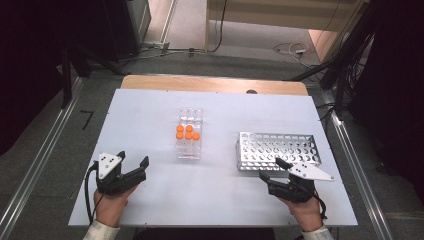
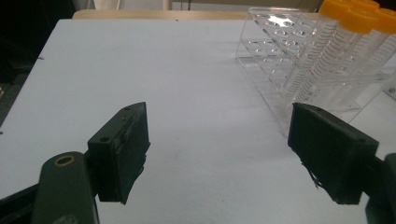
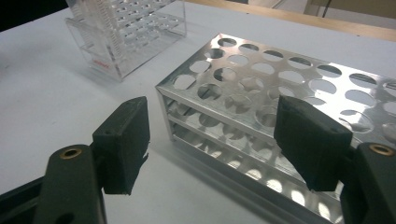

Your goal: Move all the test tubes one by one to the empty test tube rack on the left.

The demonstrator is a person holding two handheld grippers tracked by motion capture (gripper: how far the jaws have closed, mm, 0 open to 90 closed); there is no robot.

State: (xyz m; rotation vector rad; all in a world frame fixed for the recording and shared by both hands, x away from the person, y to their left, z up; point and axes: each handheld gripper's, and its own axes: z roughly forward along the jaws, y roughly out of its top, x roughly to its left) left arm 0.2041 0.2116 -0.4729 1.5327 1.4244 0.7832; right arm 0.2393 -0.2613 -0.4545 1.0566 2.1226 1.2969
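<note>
Both tools rest low at the near edge of the white table [image 1: 150, 195], apparently in a ready posture before any pick. The left gripper [image 1: 134, 159] sits at about 7 o'clock from table centre, jaws spread wide and empty, aimed toward 1 o'clock at the clear plastic rack [image 1: 189, 146]; in the left gripper view that rack [image 2: 273, 60] lies beyond and to the right of the jaws, not touching them. The right gripper [image 1: 273, 169] sits at about 5 o'clock, jaws likewise wide and empty, just short of the near edge of the metal rack [image 1: 277, 150]; in the right gripper view the perforated metal rack [image 3: 280, 107] spans the gap between the jaws, apart from them. The four orange-capped tubes [image 1: 187, 132] stand upright, clustered mid-rack in the clear rack near table centre. Tubes [image 2: 327, 51] are transparent with printed graduation marks and bright orange screw caps; contents cannot be told. The metal rack holds nothing; judged the likely destination for the tubes.
</note>
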